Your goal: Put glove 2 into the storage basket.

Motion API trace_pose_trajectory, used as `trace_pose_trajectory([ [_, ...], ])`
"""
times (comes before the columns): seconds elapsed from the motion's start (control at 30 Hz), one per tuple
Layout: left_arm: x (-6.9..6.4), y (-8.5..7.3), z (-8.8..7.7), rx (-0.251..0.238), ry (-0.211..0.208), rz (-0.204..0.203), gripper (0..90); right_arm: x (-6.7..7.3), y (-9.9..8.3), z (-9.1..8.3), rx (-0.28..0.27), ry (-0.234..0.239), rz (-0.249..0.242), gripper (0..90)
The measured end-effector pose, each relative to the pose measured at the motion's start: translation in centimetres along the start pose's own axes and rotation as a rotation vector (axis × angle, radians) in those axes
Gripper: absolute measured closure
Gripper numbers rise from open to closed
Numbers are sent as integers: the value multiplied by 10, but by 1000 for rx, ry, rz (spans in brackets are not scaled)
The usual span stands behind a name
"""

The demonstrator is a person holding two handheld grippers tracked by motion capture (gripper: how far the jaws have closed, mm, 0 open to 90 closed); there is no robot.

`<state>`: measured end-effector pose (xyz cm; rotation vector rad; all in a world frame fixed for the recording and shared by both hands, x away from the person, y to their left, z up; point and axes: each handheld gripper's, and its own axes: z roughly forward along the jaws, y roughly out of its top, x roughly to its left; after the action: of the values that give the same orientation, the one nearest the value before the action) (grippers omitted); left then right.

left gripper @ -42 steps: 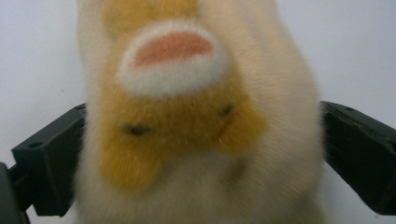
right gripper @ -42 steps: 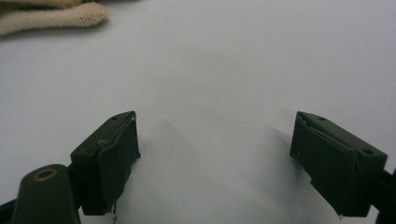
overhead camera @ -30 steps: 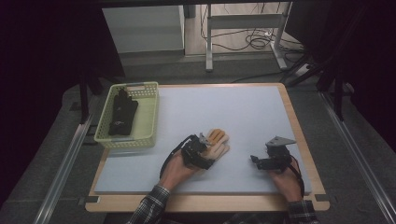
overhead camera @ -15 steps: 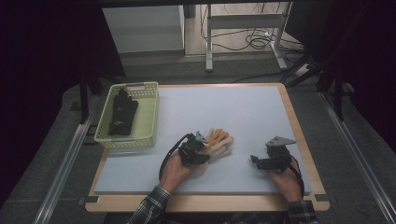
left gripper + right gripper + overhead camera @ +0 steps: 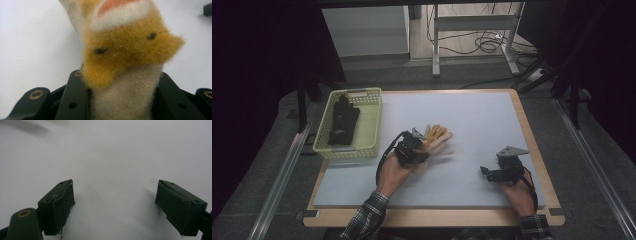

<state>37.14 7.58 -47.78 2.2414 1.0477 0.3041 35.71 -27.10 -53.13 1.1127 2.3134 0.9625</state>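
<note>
My left gripper [image 5: 424, 150] had just been closing; its jaws were clamped on the cuff of a fuzzy cream-and-orange knitted glove with a stitched animal face [image 5: 125, 50]. The glove [image 5: 437, 141] sat near the middle of the white table mat [image 5: 472, 120], somewhat toward the near edge, fingers fanned out toward the far-right corner. In the left gripper view the fabric filled the gap between both black jaws.

My right gripper [image 5: 115, 202] stood wide, nothing between the pads, bare mat under it. In the high view it [image 5: 486, 172] sat near the near-right corner, well apart from the glove.

Pale yellow-green plastic slotted basket [image 5: 371, 125] was at the left edge, toward the far corner. Inside it lay dark black items [image 5: 343, 122]; too dark to tell what they were.
</note>
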Motion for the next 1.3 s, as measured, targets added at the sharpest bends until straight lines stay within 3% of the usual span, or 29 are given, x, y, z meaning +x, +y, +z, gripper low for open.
trace_pose_trajectory([
  [0.27, 23, 10, -20, -17, 50, -53, 651, 0, 0, 0, 0, 0, -1, 150],
  [0.53, 59, 13, -46, -44, 111, -127, 649, 0, 0, 0, 1, 0, 0, 150],
  [0.7, 75, 13, -59, -55, 144, -154, 649, 0, 0, 0, 0, 0, 0, 149],
  [0.97, 113, 6, -85, -79, 221, -223, 647, 0, 0, 0, -2, 0, 1, 150],
  [1.3, 167, -11, -107, -103, 339, -340, 647, 0, 0, 0, -1, 1, 1, 150],
])
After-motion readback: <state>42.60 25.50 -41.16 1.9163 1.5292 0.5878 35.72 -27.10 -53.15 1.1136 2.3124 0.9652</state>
